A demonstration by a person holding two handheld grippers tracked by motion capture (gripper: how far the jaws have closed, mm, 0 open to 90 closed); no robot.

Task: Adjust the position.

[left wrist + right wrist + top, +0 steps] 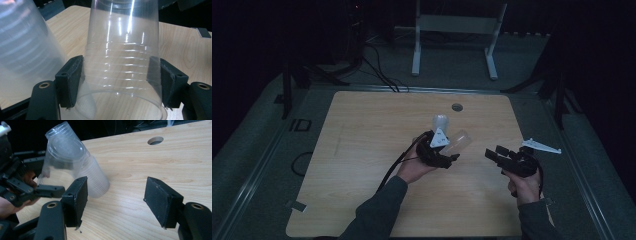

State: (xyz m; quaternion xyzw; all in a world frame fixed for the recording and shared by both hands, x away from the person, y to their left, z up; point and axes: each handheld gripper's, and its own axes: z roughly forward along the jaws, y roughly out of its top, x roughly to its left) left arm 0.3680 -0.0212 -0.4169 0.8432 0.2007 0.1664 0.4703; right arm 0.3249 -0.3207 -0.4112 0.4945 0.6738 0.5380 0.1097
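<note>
My left gripper [451,151] is shut on a clear plastic cup [458,141], which lies tilted above the middle of the wooden table [362,150]. In the left gripper view both pads [71,77] press on the ribbed sides of that cup [122,50]. A second clear cup [440,121] stands mouth down on the table just behind it and shows at the left [22,45]. My right gripper [496,152] hovers to the right of the cups, open, with nothing between its jaws [117,192]. From there I see the standing cup [93,178] and the held cup [62,147].
A round cable hole [457,107] sits near the table's far edge. A white metal frame [457,30] stands on the floor beyond the table, and cables [377,70] run across the floor at the back left. Bare wood [162,165] lies ahead of the right gripper.
</note>
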